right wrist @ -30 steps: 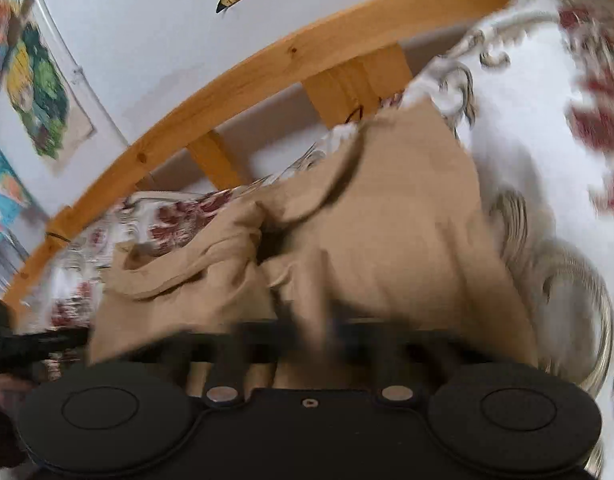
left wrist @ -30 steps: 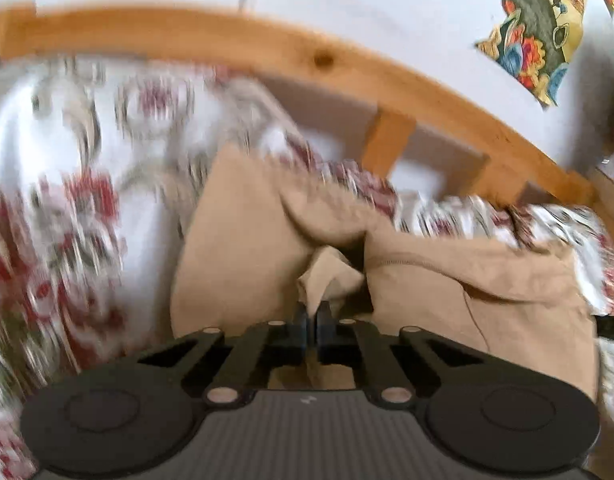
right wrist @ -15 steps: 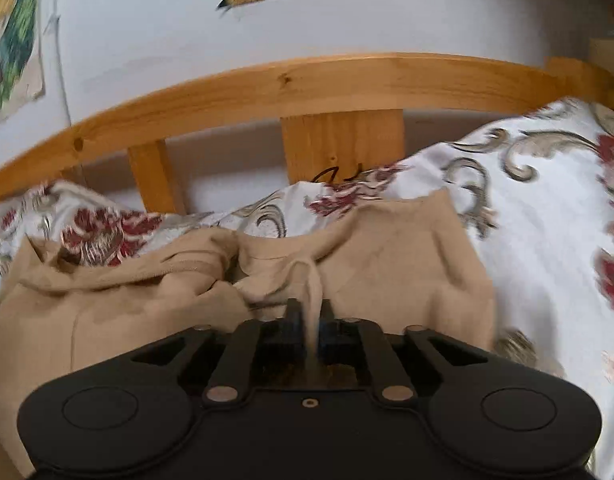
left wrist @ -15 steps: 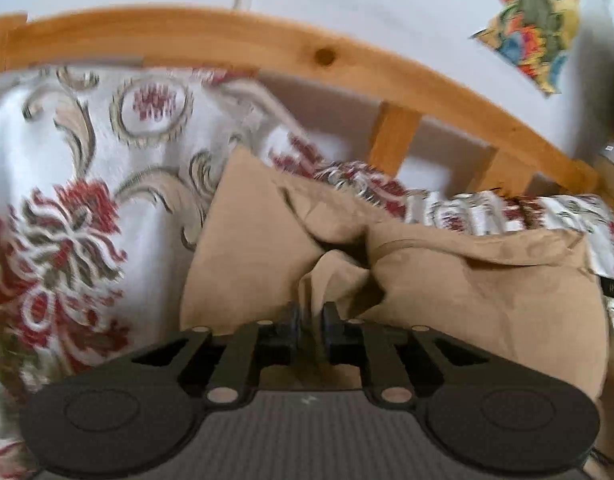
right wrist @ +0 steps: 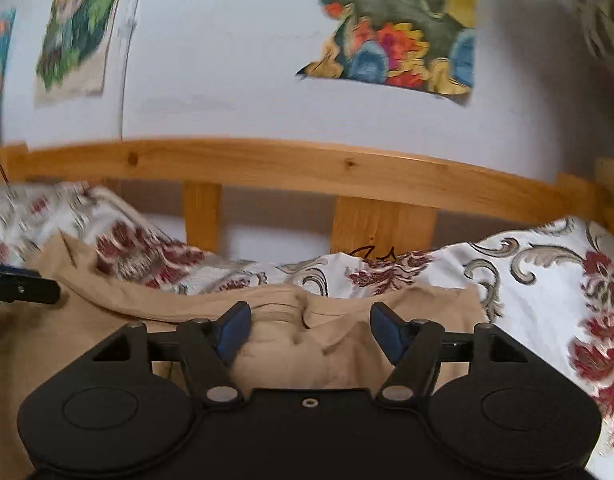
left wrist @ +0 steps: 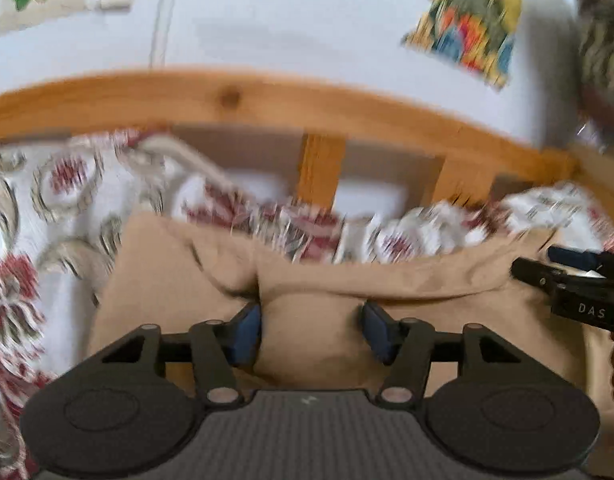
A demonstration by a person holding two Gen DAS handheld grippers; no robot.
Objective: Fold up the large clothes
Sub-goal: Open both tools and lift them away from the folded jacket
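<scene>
A tan garment [left wrist: 387,304] lies folded on the flowered bedspread [left wrist: 23,248] near the headboard. My left gripper [left wrist: 311,330] hovers over its near part with jaws opening; cloth lies below and between the blue pads [left wrist: 247,332], which do not press on it. In the right wrist view the same tan garment [right wrist: 347,344] fills the lower middle. My right gripper [right wrist: 310,330] stands over it, jaws opening, pads clear of the cloth. The right gripper's fingertip [left wrist: 563,280] shows at the right edge of the left wrist view, and the left gripper's fingertip [right wrist: 19,286] at the left edge of the right wrist view.
A wooden headboard [right wrist: 307,172] with upright slats runs across behind the bed. The white wall above carries colourful pictures [right wrist: 399,40]. The bedspread [right wrist: 555,280] spreads out to the right of the garment, and a wooden corner post [right wrist: 611,196] stands at far right.
Both grippers were shut on pinched tan cloth and have let go, their jaws now wide apart. Both have pulled back, and the garment lies flatter with its edge near the headboard.
</scene>
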